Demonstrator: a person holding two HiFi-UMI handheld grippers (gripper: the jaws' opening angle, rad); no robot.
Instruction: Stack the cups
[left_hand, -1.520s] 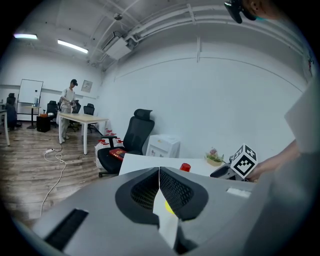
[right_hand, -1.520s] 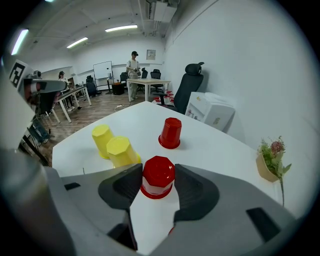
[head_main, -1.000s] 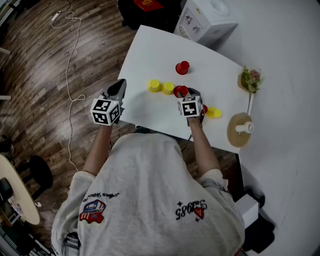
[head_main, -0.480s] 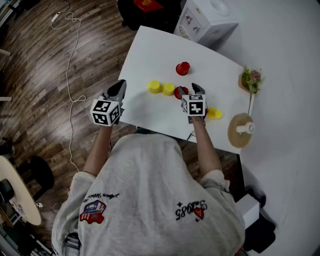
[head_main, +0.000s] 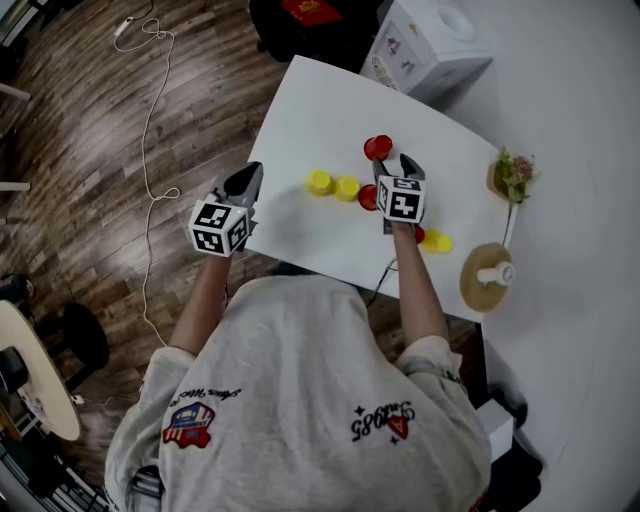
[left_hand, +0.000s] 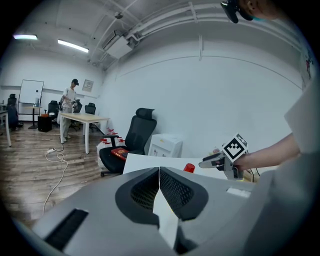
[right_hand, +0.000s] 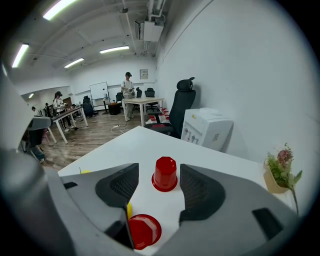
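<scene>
Right claw (head_main: 394, 166), head view: jaws apart and empty, having just been opening, poised over the bench (head_main: 300, 120) between the near red cup (head_main: 367, 197) and the far red cup (head_main: 377, 148), probably lining up on the latter. Its body half-hides the near one. Yellow cups (head_main: 319, 182) sit to the left.

Left gripper view: left claw (left_hand: 159, 176) closed on nothing, idle at the bench's left edge, blocking most cups from view.

Right gripper view: far red cup, inverted, framed between the jaws but untouched. One yellow cup (right_hand: 129, 210) shows only as a sliver.
</scene>
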